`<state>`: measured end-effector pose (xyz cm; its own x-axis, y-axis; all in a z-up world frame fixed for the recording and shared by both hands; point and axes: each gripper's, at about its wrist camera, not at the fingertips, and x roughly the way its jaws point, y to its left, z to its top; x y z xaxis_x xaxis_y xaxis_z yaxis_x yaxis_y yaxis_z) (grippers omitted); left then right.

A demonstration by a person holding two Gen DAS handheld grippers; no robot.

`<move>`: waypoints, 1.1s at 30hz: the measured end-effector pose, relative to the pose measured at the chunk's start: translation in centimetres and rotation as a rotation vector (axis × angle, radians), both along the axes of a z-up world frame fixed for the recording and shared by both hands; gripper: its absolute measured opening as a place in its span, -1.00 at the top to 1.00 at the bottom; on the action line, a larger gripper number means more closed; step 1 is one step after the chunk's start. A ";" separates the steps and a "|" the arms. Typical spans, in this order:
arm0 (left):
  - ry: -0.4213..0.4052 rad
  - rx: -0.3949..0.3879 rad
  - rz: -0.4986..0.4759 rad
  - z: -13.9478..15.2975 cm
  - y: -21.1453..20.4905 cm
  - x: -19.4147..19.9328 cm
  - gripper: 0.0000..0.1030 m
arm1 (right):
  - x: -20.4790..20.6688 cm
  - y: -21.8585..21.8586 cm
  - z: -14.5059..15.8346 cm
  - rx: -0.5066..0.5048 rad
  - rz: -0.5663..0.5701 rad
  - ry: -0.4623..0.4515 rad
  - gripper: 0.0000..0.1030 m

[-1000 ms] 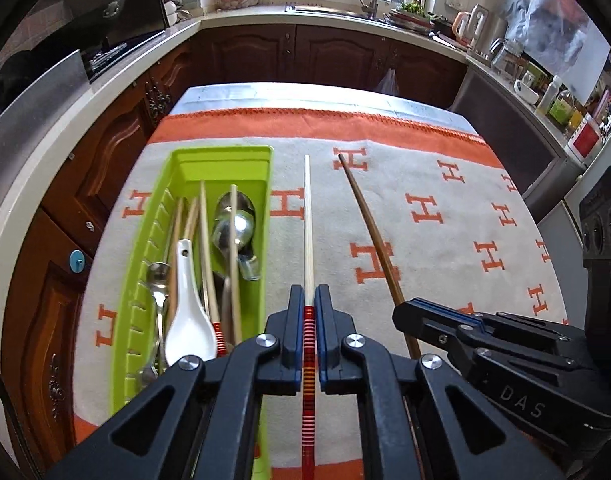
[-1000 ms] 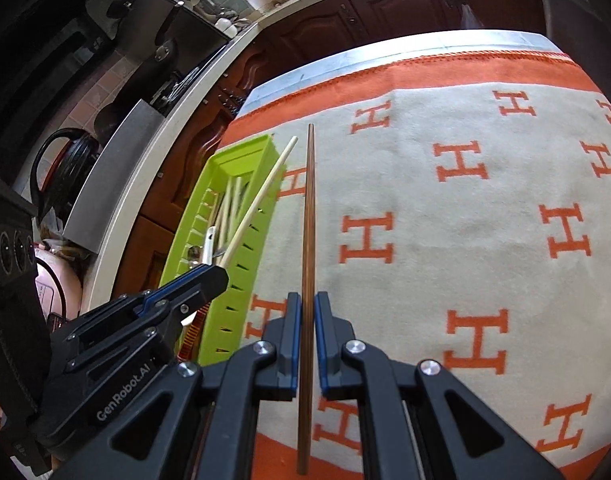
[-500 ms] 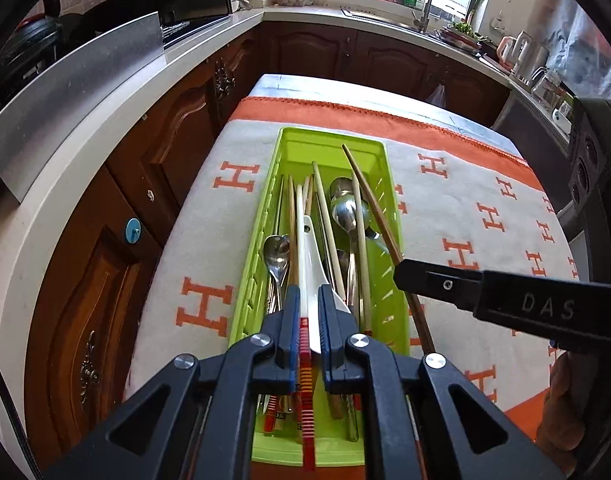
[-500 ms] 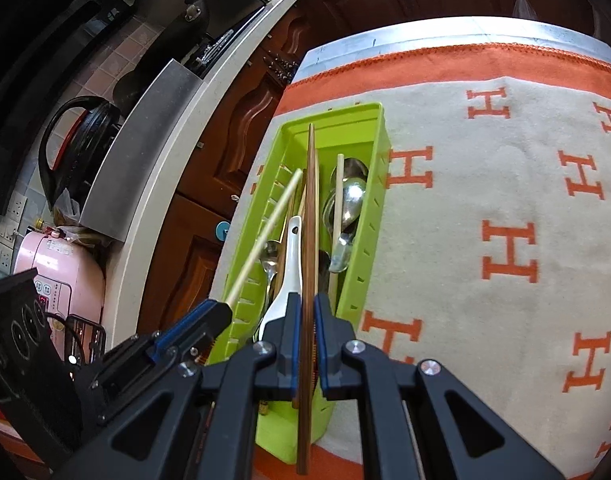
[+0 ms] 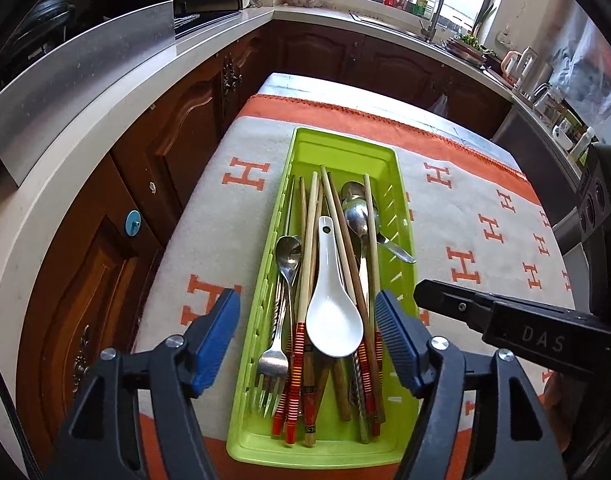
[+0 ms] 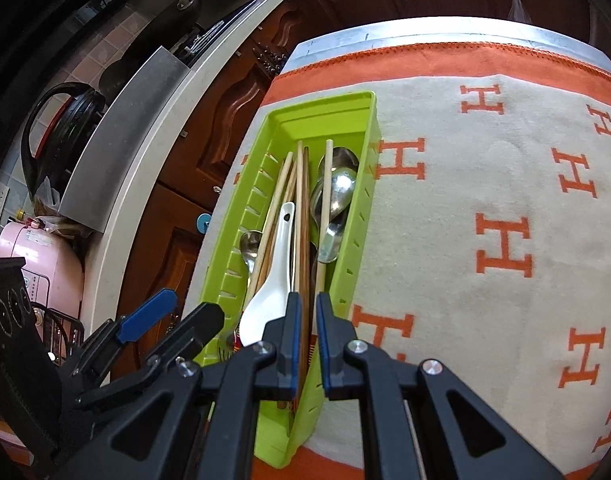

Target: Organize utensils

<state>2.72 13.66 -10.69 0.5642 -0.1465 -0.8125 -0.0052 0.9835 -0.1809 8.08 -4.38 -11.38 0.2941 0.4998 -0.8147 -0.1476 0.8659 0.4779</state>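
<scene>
A lime-green utensil tray (image 5: pixel 345 140) lies on the cloth with several chopsticks, metal spoons, a fork and a white ceramic spoon (image 5: pixel 333 312) in it. My left gripper (image 5: pixel 305 320) hovers over the tray's near end, its jaws opening wide with nothing pressed between the pads. A pale chopstick with a red-striped end (image 5: pixel 307 248) lies loose in the tray below it. My right gripper (image 6: pixel 305 320) is shut on a dark brown chopstick (image 6: pixel 305 208), which points along the tray (image 6: pixel 317 104) just above the other utensils. The left gripper (image 6: pixel 173 320) shows at the lower left of the right wrist view.
A cream cloth with orange H marks and an orange border (image 5: pixel 485 240) covers the table. The tray sits by the table's left edge, with dark wooden cabinets (image 5: pixel 165 160) and a white counter beyond. A pink appliance (image 6: pixel 37 256) stands on that counter.
Both grippers moved left from over the bare cloth to over the tray. The left gripper opened and let its red-striped chopstick drop into the tray. The right gripper kept hold of the brown chopstick.
</scene>
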 end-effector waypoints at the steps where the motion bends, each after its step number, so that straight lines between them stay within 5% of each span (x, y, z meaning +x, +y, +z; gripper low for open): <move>1: 0.000 -0.002 0.000 0.0 0.0 0.0 -0.42 | -0.1 -0.2 0.0 -0.007 -0.003 -0.004 0.84; 11: 0.002 0.021 0.008 0.4 -0.8 -0.5 -0.99 | -1.6 -2.2 0.5 -0.048 -0.028 -0.052 0.84; 25: 0.113 0.072 -0.008 -0.5 -3.2 -0.9 -0.99 | -4.6 -7.3 0.7 -0.148 -0.090 -0.122 0.81; 33: 0.068 0.117 -0.031 1.9 -6.3 -1.5 -0.99 | -6.5 -10.9 2.8 -0.133 -0.159 -0.174 0.72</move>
<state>1.25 7.34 -8.77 0.5044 -0.0652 -0.8610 0.0168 0.9977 -0.0657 1.58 -15.31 -8.58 0.5019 0.3281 -0.8003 -0.0752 0.9383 0.3376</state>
